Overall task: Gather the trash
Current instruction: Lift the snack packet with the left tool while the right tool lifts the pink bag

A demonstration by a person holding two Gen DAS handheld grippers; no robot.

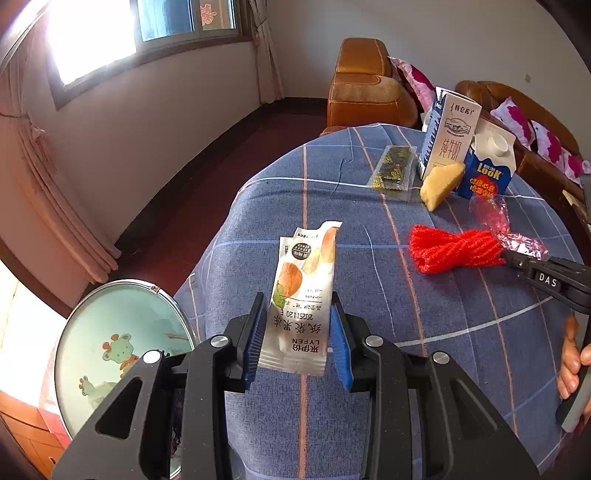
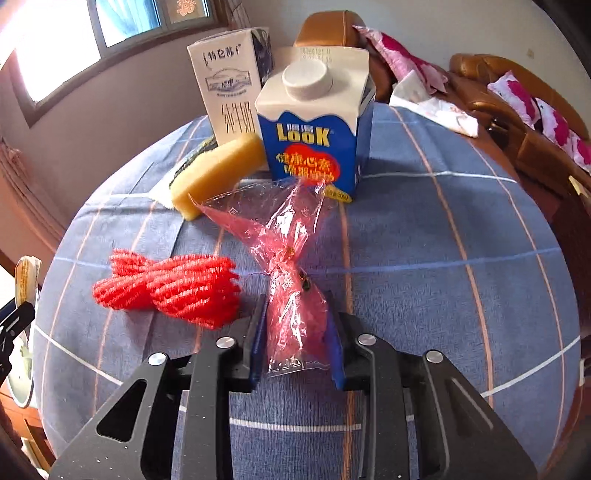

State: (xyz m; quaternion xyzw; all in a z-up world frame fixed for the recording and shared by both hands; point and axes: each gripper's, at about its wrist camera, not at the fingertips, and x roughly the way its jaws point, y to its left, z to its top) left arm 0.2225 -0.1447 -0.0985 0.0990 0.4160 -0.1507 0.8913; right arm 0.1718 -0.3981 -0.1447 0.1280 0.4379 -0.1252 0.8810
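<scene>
A blue checked cloth [image 1: 461, 332] covers the rounded table, with pale and orange lines crossing it. Behind it stand brown leather seats [image 1: 365, 88] with pink flowered cushions [image 2: 546, 110], a window [image 1: 147, 22] lets in strong light, and a pink curtain [image 1: 55, 184] hangs on the left wall. Down to the left of the left tongs [image 1: 299, 332] sits a round green bin lid [image 1: 122, 350] with cartoon animals.

On the cloth there are two cartons, one sponge, one red net, one dark flat packet and two wrappers. The tall white milk carton [image 2: 232, 85] and the blue carton [image 2: 314, 122] stand side by side, far ahead of the right tongs [image 2: 297, 336]; the yellow sponge [image 2: 218, 173] leans against them. The red net [image 2: 170, 291] lies just left of the right tongs. The dark packet [image 1: 393, 168] lies well ahead of the left tongs.

The left tongs are closed narrowly on a white snack wrapper [image 1: 303, 295], which stands upright between the blue pads, lifted off the cloth. The right tongs grip a pink crinkled wrapper [image 2: 291, 266] by its near end; its far end fans out toward the blue carton.
</scene>
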